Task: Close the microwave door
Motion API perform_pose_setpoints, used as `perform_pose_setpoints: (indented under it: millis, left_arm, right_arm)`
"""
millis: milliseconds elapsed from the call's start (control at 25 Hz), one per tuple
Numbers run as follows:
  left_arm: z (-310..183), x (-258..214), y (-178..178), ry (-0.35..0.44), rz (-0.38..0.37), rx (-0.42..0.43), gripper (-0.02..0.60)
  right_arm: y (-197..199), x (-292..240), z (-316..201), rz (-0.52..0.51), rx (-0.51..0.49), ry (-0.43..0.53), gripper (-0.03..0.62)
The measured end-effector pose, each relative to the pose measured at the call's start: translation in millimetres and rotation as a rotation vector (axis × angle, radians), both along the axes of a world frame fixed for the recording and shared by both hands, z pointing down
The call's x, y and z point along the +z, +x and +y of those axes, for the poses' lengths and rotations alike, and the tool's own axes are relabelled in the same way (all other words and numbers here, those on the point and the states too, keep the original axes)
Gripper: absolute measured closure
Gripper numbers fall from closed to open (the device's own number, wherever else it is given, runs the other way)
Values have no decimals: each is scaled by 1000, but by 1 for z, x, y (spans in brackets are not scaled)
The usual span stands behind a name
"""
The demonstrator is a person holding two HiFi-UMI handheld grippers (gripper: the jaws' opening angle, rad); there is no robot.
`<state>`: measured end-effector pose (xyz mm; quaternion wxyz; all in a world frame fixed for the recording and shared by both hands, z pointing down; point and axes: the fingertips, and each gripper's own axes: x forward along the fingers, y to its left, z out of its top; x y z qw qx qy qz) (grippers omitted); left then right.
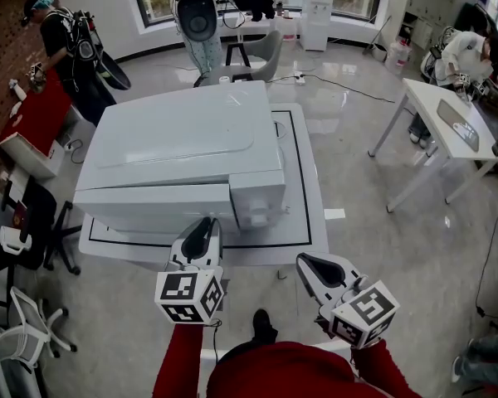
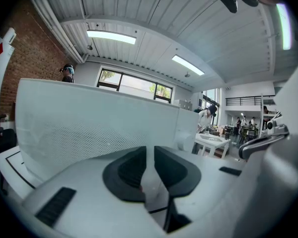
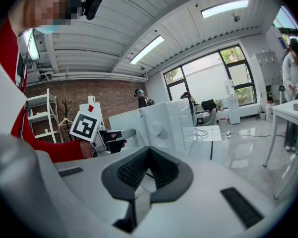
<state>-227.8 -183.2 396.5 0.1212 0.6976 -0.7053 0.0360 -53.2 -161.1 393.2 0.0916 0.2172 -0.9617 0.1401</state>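
A white microwave stands on a low white table. Its door lies flush with the control panel, shut against the body. My left gripper points at the door's lower right part, its tip very close; whether it touches is unclear. In the left gripper view the meshed door fills the background behind the left gripper, whose pads stand a narrow slit apart with nothing between. My right gripper hangs to the right, off the table's front edge, holding nothing. In the right gripper view the right gripper has its pads meeting, aimed at the microwave.
A person stands at the back left beside a red table. A white desk with a seated person is at the right. Chairs crowd the left edge. Cables run over the glossy floor behind.
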Motion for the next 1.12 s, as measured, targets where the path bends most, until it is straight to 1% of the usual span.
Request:
perform_pose_setpoints:
  millis: [160,320,600,880,1120]
  left_arm:
    - [-1,0,-1,-2,-9,-5,524]
    - [0,1,-4,-8,-23,-37,552]
    - [0,0,-4,-6,-24,-57,554]
    - [-2,0,-6,-6,-40,-66,557]
    - [-5,1,-6,-12,-39,-73,560]
  right_arm:
    - [0,0,-3,-9,-8,21,582]
    - [-1,2,-2,-1,3,-21,582]
    - [-6,3,-2,1,0,-37,582]
    - [-7,5,-5,4,3,-42,582]
    - [-7,5,-6,3,1,-38,582]
